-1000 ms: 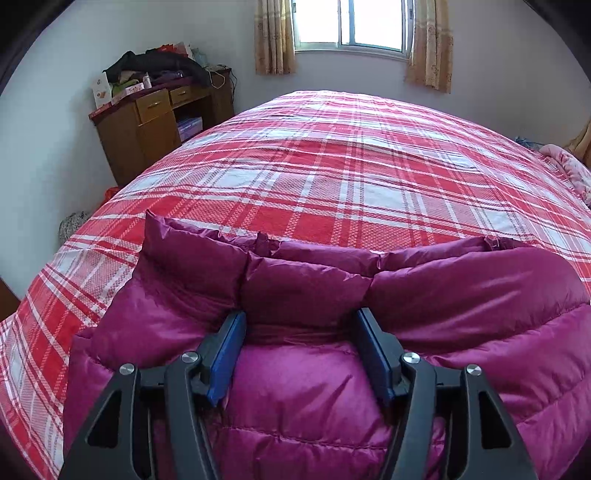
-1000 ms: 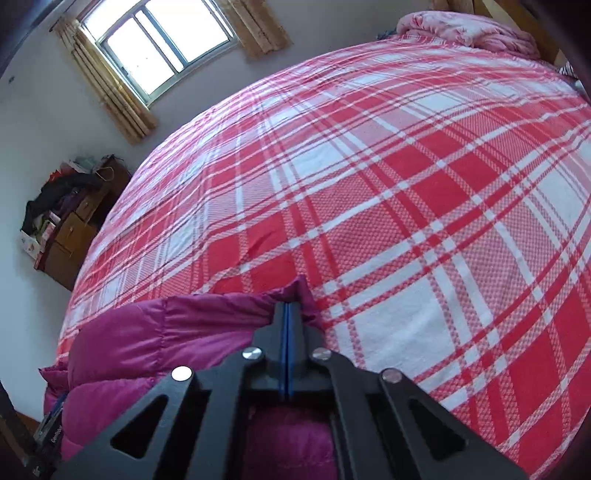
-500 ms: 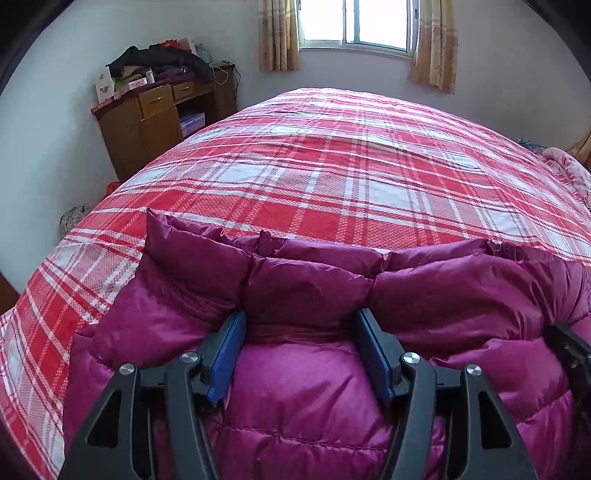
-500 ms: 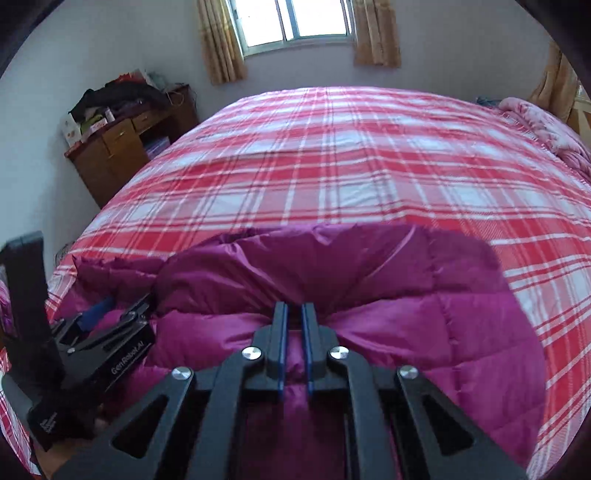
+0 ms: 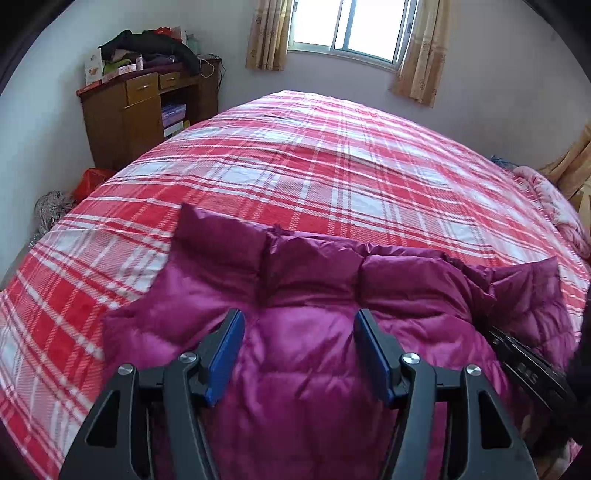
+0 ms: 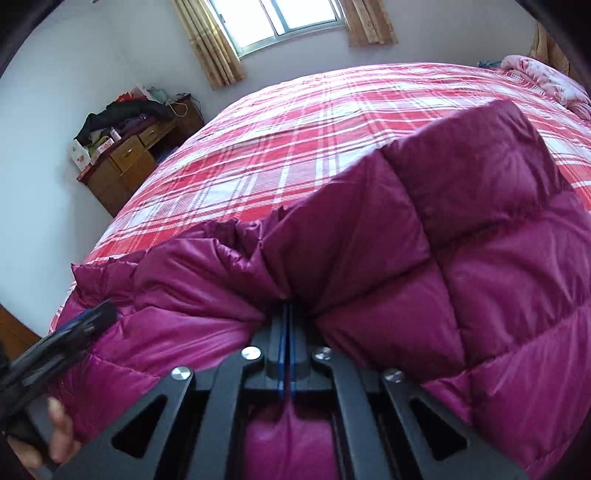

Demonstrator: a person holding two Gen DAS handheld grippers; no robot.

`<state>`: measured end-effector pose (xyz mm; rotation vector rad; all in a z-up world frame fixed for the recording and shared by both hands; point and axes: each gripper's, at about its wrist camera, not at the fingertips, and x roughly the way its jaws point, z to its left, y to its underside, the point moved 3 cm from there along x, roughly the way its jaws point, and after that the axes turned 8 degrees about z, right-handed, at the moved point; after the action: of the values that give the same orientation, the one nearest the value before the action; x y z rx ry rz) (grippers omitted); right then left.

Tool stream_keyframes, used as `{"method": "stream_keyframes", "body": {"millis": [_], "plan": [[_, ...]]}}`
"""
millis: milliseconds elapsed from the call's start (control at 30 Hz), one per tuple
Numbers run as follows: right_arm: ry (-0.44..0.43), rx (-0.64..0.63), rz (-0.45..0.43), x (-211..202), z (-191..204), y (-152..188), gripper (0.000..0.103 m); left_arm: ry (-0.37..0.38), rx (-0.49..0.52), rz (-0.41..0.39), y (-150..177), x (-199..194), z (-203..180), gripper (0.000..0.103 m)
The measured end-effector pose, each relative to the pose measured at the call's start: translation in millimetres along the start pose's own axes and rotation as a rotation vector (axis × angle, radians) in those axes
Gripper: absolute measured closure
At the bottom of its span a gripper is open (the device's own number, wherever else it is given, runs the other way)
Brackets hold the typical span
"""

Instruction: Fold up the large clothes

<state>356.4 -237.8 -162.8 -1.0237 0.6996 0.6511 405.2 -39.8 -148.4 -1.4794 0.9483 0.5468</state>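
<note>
A magenta down jacket lies at the near edge of a red plaid bed. My left gripper hovers open over the jacket's middle, and its blue pads stand wide apart with fabric below them, not pinched. My right gripper is shut on a fold of the jacket, and a quilted panel rises and drapes to the right of its closed pads. In the right wrist view the left gripper shows at the lower left, held by a hand. The right gripper's dark body shows at the right edge of the left wrist view.
A wooden cabinet piled with clothes stands against the wall left of the bed. A curtained window is beyond the far end. A pink blanket lies at the bed's right edge. A red bag sits on the floor.
The right gripper swung from over the bare bed onto the jacket, parted its jaws slightly, then shut on a fold that now stands raised. The left gripper drew back and up from the jacket's collar.
</note>
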Motion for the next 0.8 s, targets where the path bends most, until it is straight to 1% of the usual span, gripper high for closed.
{"method": "stream_keyframes", "body": {"millis": [67,133,167,233,300,333,367,400,433,500,567,600,667,733,800], "plan": [[-0.001,0.0,0.0,-1.2,-0.2,1.0,0.103,0.001,-0.015,-0.044,15.3,-38.0,17.7,0.041],[-0.002,0.0,-0.001,-2.5,-0.1,1.3,0.103,-0.017,-0.032,-0.095,35.2,-75.7,35.7,0.039],[-0.002,0.0,0.001,-2.7,0.1,1.2,0.103,-0.037,-0.056,-0.125,47.4,-93.7,46.0,0.037],[0.008,-0.003,0.005,-2.7,1.1,1.1,0.103,-0.067,-0.124,-0.171,71.9,-118.3,64.6,0.027],[0.069,-0.031,0.02,-5.4,7.9,-1.1,0.103,-0.077,-0.198,-0.203,98.6,-131.5,79.9,0.025],[0.134,-0.062,0.017,-12.6,15.3,-1.0,0.103,-0.07,-0.216,-0.201,107.8,-131.9,84.1,0.025],[0.173,-0.083,-0.017,-25.1,22.5,1.3,0.102,-0.055,-0.226,-0.188,117.4,-130.2,86.1,0.025],[0.157,-0.091,-0.074,-43.5,31.6,5.4,0.096,-0.042,-0.229,-0.173,125.5,-127.6,85.5,0.025],[0.112,-0.094,-0.115,-61.5,41.3,11.3,0.094,-0.031,-0.232,-0.162,131.7,-124.6,84.3,0.025],[0.053,-0.123,-0.133,-85.4,61.8,27.3,0.094,-0.002,-0.246,-0.146,141.5,-118.5,78.8,0.025],[0.02,-0.14,-0.127,-93.7,77.1,46.2,0.094,0.02,-0.264,-0.149,149.0,-112.1,71.7,0.025],[-0.003,-0.148,-0.114,-92.1,82.3,53.2,0.094,0.027,-0.275,-0.147,150.3,-107.4,68.6,0.025],[-0.008,-0.153,-0.071,-78.3,90.4,63.3,0.094,0.042,-0.286,-0.131,150.2,-98.1,62.3,0.025],[0.0,-0.124,-0.03,-57.6,89.2,69.6,0.094,0.026,-0.297,-0.105,148.0,-87.1,59.2,0.025],[-0.018,-0.091,-0.009,-42.5,83.3,75.9,0.096,0.025,-0.314,-0.114,147.0,-83.1,59.2,0.025]]}}
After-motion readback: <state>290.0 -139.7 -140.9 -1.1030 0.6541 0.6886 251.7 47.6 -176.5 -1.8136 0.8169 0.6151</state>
